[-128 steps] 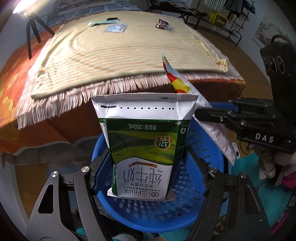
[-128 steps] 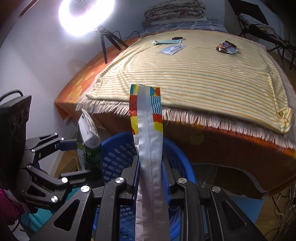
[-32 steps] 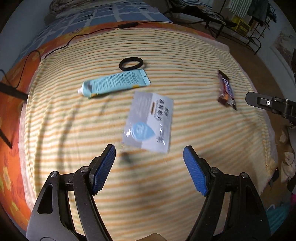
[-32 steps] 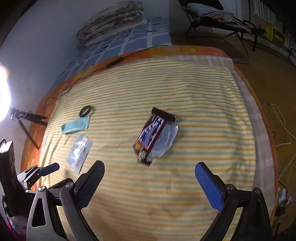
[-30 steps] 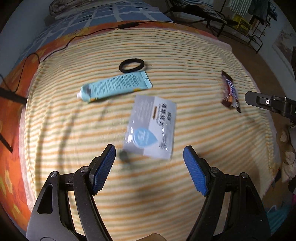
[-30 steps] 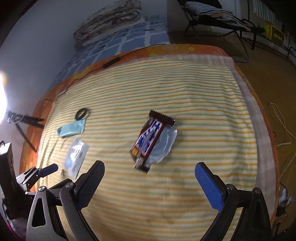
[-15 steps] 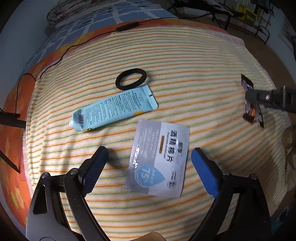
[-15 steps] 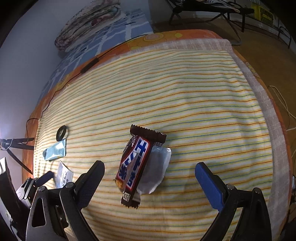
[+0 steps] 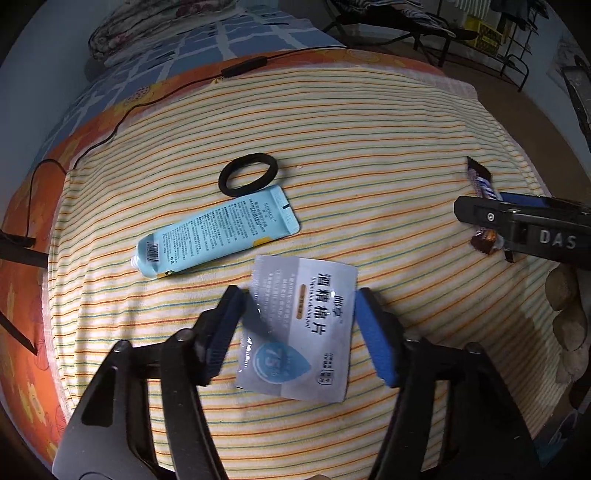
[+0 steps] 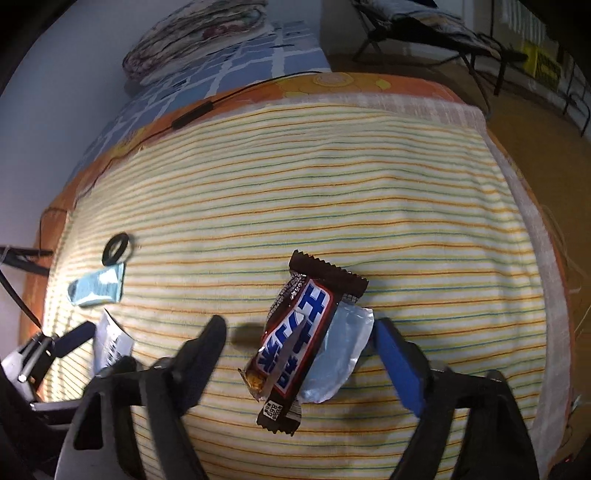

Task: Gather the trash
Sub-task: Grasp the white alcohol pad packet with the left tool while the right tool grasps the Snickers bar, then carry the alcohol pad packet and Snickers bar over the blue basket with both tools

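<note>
A silver wipe sachet (image 9: pixel 301 326) lies flat on the striped cloth (image 9: pixel 369 122). My left gripper (image 9: pixel 299 325) is open, its blue-padded fingers on either side of the sachet. A brown candy bar wrapper (image 10: pixel 301 339) with a silver torn flap lies on the cloth (image 10: pixel 332 184). My right gripper (image 10: pixel 299 349) is open, its fingers wide on either side of the wrapper. The wrapper (image 9: pixel 480 188) also shows partly behind the right gripper in the left wrist view. The sachet's edge (image 10: pixel 110 341) shows in the right wrist view.
A light blue tube (image 9: pixel 218 230) and a black hair band (image 9: pixel 247 173) lie just beyond the sachet; both show in the right wrist view, tube (image 10: pixel 98 288) and band (image 10: pixel 116 247). A black cable (image 9: pixel 240 68) runs along the far edge. Folded bedding (image 10: pixel 195 33) lies behind.
Both grippers left the blue basket, where they held a milk carton and a foil strip, and came down over the cloth. In the last second each closed in around its item, still open.
</note>
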{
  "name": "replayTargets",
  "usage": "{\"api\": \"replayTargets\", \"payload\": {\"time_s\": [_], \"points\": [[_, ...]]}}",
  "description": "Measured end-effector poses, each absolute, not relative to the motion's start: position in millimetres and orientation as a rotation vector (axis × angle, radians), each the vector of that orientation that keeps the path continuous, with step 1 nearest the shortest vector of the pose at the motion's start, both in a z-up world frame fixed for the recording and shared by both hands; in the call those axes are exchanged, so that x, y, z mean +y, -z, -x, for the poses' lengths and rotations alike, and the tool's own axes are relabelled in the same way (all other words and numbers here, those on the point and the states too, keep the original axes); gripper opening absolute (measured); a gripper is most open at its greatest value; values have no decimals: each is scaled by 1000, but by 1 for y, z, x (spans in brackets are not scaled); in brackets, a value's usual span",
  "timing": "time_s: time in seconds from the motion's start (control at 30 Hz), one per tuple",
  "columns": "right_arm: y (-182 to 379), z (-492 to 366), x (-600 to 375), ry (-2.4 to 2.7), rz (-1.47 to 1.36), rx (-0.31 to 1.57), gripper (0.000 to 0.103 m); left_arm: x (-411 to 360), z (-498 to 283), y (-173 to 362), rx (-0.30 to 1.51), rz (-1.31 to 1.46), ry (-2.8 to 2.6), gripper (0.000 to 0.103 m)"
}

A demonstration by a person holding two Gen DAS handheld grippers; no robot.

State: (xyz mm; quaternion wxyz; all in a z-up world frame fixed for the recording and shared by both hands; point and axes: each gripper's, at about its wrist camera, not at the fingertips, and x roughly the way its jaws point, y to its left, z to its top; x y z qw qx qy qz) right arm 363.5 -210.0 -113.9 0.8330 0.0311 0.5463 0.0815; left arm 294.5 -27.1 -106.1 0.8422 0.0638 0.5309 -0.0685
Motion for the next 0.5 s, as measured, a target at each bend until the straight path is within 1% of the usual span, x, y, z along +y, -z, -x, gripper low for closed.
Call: {"api": "replayTargets", "payload": {"time_s": [0.03, 0.07, 0.1, 0.13, 0.2, 0.3, 0.5], "points": [[112, -361, -210, -180, -56, 1153, 65, -28, -293, 106, 1119, -143, 143, 59], [112, -360, -210, -187, -50, 1152, 56, -29, -291, 105, 1118, -149, 143, 58], [111, -359, -210, -194, -48, 1152, 50, -30, -288, 104, 1118, -147, 142, 56], [111, -357, -211, -204, -50, 1153, 48, -29, -288, 104, 1119, -142, 141, 52], [110, -355, -213, -221, -64, 1155, 36, -27, -286, 102, 1121, -125, 137, 49], [108, -352, -215, -239, -85, 1156, 33, -23, -283, 98, 1121, -103, 139, 49], [96, -339, -219, -275, -114, 1137, 32, -21, -269, 83, 1101, -93, 141, 48]]}}
